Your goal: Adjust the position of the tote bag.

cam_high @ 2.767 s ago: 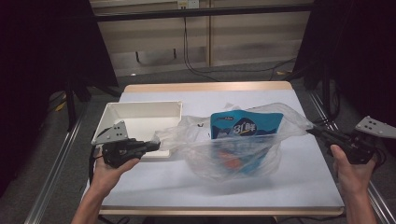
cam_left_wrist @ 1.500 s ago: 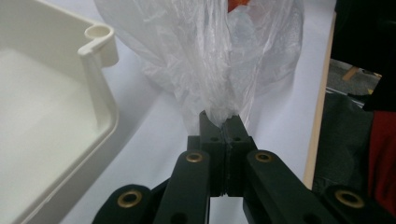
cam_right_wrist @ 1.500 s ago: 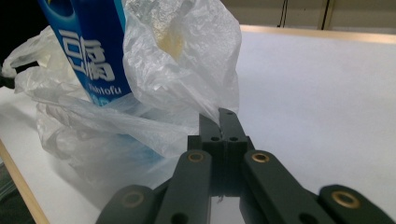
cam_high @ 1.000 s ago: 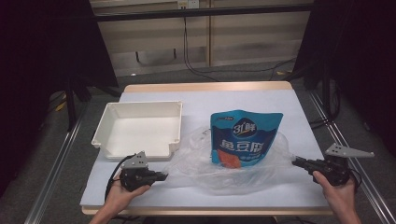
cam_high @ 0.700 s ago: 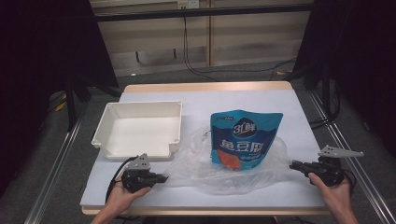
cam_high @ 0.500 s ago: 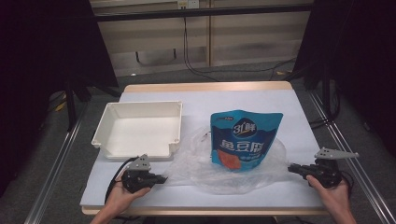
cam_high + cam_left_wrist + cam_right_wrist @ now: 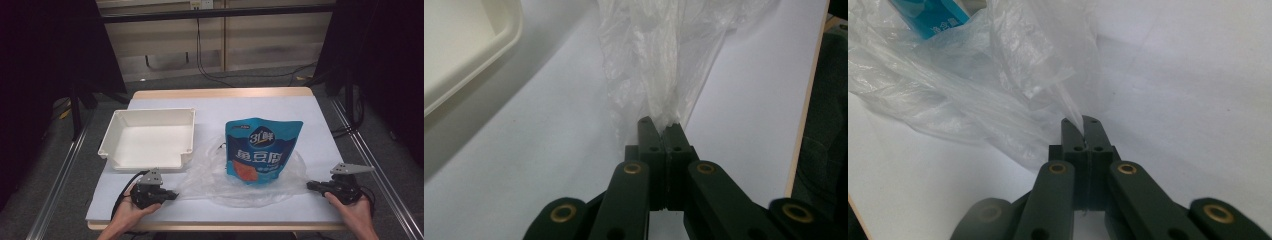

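Bright table, dark surroundings, blurred near edges.

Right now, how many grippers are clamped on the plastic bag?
2. The left gripper pinches the clear plastic bag at its left edge, near the white tray; the right gripper pinches its right edge. The blue pouch sits in the bag between them.

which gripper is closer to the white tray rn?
Left. The left gripper sits just below the white tray at its front edge, pinching the clear plastic bag. The right gripper is across the table, beyond the bag.
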Motion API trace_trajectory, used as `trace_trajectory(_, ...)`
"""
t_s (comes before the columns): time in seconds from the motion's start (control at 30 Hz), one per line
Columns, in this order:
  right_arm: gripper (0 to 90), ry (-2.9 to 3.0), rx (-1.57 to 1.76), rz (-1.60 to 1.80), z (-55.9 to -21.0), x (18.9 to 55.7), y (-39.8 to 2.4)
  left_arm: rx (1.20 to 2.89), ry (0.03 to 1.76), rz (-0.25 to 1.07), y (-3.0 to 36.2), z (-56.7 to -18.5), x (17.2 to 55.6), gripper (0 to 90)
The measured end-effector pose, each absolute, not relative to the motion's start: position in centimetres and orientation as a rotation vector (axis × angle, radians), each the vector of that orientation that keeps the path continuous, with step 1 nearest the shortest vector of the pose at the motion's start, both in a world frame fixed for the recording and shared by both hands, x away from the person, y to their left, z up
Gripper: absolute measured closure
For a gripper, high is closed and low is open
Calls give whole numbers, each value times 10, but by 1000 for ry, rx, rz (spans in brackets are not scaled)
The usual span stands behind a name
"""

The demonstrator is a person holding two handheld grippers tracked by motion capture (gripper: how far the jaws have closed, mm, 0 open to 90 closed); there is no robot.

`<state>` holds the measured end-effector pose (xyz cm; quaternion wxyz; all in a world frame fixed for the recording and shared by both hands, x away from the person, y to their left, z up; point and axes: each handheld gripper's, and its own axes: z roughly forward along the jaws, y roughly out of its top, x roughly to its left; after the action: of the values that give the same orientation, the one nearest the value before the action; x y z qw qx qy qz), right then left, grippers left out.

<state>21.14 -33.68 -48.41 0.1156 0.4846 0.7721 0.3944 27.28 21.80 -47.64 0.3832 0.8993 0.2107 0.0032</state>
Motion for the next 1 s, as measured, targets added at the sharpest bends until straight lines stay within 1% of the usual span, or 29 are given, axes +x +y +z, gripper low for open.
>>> trace_trajectory(0.07,896,2253,1413,1165,-483,211,-336,2307,522,-6,218,-474,273,889)
trace_trajectory(0.13,869,2251,1383,1197,-481,210,-336,2262,531,-17,217,-474,272,860)
trace_trajectory(0.17,842,2243,1378,1203,-479,209,-335,2268,533,-15,218,-472,272,847)
trace_trajectory(0.2,806,2237,1367,1217,-478,208,-334,2237,533,-19,218,-473,272,824)
trace_trajectory(0.23,761,2228,1355,1230,-476,208,-333,2236,538,-3,220,-471,272,785)
trace_trajectory(0.27,746,2222,1352,1233,-475,207,-333,2230,541,4,221,-469,271,756)
trace_trajectory(0.3,740,2215,1348,1246,-473,205,-332,2206,536,-1,222,-468,270,746)
trace_trajectory(0.4,656,2173,1312,1293,-466,201,-332,2182,530,21,224,-462,266,673)
trace_trajectory(0.47,572,2131,1297,1325,-460,196,-331,2167,532,29,225,-459,264,606)
trace_trajectory(0.57,476,2103,1266,1354,-454,193,-330,2133,536,37,228,-454,263,503)
trace_trajectory(0.67,412,2082,1256,1361,-448,191,-330,2079,564,41,233,-449,263,433)
trace_trajectory(0.83,375,2030,1237,1383,-439,189,-335,2043,586,69,242,-441,262,389)
trace_trajectory(1.0,348,1998,1210,1433,-426,184,-337,2017,558,101,240,-432,257,422)
